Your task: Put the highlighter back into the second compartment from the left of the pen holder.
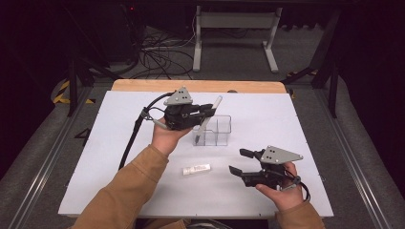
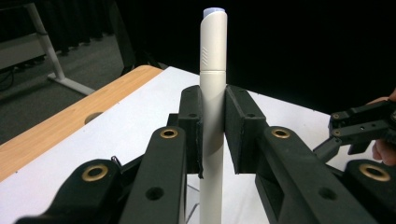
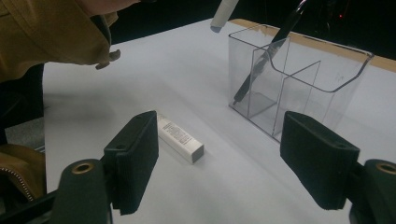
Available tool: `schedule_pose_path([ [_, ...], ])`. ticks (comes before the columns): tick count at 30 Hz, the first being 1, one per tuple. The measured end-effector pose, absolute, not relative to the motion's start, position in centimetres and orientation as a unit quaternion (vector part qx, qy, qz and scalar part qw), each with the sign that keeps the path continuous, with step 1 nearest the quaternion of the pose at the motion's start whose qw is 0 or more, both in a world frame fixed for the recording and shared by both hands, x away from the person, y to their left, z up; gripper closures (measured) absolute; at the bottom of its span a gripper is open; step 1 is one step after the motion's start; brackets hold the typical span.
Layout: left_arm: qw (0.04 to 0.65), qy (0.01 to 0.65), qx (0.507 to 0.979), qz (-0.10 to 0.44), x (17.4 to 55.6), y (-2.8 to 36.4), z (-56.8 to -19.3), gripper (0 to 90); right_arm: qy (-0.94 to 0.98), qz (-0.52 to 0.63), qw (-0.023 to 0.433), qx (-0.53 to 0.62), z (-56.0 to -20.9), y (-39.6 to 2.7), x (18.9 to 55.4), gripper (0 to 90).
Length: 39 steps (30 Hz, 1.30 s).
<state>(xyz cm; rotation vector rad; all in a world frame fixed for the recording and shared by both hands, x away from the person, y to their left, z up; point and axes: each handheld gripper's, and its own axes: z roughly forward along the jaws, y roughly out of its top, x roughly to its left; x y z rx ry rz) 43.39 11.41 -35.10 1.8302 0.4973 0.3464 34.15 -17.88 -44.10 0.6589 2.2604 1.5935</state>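
The table (image 1: 119, 157) is a flat white matte board with a bare wooden strip (image 1: 198, 86) along its far edge, broad open surface lying on every side of both claws; dark carpet and cables lie beyond the far edge.

The clear plastic organiser (image 1: 217, 130) is a rigid, square-cornered box with thin inner dividers; it stands just below and past the left gripper's tips and well ahead of the right gripper; in the right gripper view a dark pen (image 3: 261, 60) leans tilted in its near-left compartment (image 3: 261, 105), while the other compartments look bare.

The left gripper (image 1: 206, 110), black with a grey three-cornered plate, is held over the far middle of the table, its jaws clamped on a smooth, pale, cylindrical marker (image 2: 212, 88); in the left gripper view the marker stands between the pads, capped end up; from above its lower end hangs tilted over the organiser's near-left corner.

The right gripper (image 1: 239, 162) hovers near the table's near right edge, jaws spread apart with nothing between them; open board lies between it and the organiser.

A small white rectangular eraser (image 3: 180, 139) in a printed sleeve lies flat just ahead of the right gripper's left jaw, apart from the organiser.
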Motion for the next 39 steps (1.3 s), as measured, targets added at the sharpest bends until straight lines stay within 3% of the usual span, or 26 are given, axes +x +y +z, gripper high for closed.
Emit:
schedule_pose_path([
  [18, 0.579, 0.202, 0.772, 0.169, 45.2, 8.7, -35.2, 77.7, 0.786, 0.554, 0.146, 0.231, -44.2, -17.9, 34.2, 29.0],
  [39, 0.581, 0.222, 0.763, 0.179, 46.9, 8.4, -36.6, 77.4, 0.788, 0.553, 0.144, 0.23, -44.3, -17.9, 34.2, 29.0],
])
